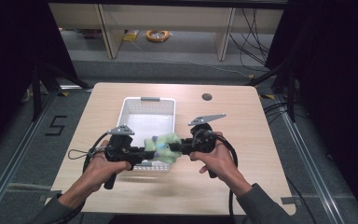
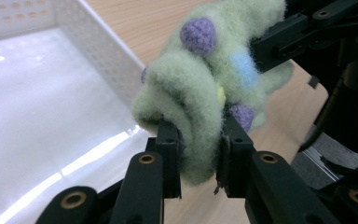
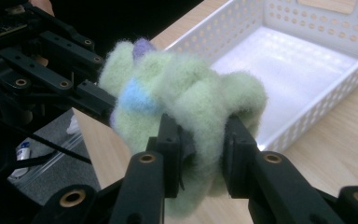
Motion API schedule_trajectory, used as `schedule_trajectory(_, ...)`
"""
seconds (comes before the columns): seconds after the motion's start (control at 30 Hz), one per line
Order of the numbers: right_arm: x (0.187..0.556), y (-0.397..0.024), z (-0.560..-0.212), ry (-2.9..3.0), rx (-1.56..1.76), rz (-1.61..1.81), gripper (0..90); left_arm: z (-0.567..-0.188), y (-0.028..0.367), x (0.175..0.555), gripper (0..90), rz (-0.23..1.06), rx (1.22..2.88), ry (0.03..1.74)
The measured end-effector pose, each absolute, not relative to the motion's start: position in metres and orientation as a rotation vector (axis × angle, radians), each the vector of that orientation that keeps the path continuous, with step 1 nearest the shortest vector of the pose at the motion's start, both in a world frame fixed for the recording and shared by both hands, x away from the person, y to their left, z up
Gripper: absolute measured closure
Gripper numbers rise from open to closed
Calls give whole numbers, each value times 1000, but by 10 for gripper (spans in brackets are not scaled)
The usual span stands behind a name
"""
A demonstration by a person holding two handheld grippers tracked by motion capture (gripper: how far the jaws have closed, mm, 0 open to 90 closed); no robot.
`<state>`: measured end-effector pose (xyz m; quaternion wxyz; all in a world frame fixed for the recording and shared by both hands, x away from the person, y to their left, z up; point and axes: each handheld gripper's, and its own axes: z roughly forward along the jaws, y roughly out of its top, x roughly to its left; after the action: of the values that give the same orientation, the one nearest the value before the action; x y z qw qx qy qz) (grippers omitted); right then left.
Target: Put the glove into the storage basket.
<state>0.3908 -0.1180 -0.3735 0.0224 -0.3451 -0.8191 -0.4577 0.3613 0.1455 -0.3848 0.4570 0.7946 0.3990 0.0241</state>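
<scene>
- While both are clamping the same bundle, the left hand-held gripper (image 1: 145,153) and the right hand-held gripper (image 1: 176,148) are facing each other with the pale green fuzzy felted cloth with purple and blue dots (image 1: 164,146) pinched between them, each pair of jaws closed narrowly on a fold of it.
- The cloth is hanging in the air between the two tips, just above the near rim of the white perforated plastic basket (image 1: 167,101), which is lying beyond the left hand-held gripper on the light wooden table (image 1: 242,140).
- If one side is letting go too soon, the cloth is likely swinging down from the other and catching on the basket's rim or dropping onto the table in front of it.
- If the two are pulling apart, the thick fleece is probably slipping out of one pinch, since each is biting only a bunched fold.
- The cloth (image 2: 200,93) is looking soft, thick and crumpled into rolls, with raised purple pompom-like spots, a light blue patch and a small yellow fleck; its full shape is impossible to tell.
</scene>
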Motion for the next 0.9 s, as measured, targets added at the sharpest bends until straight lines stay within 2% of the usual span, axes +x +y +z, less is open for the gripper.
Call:
schedule_trajectory(0.27,417,-87,-385,-2533,-1102,-1349,727,-397,168,384,731,47,1958,1090)
schedule_trajectory(0.57,428,-70,-395,-2524,-1134,-1297,727,-408,178,397,731,37,1962,1144)
schedule_trajectory(0.9,444,-51,-422,-2569,-1175,-1180,725,-433,185,414,730,1,2050,1205)
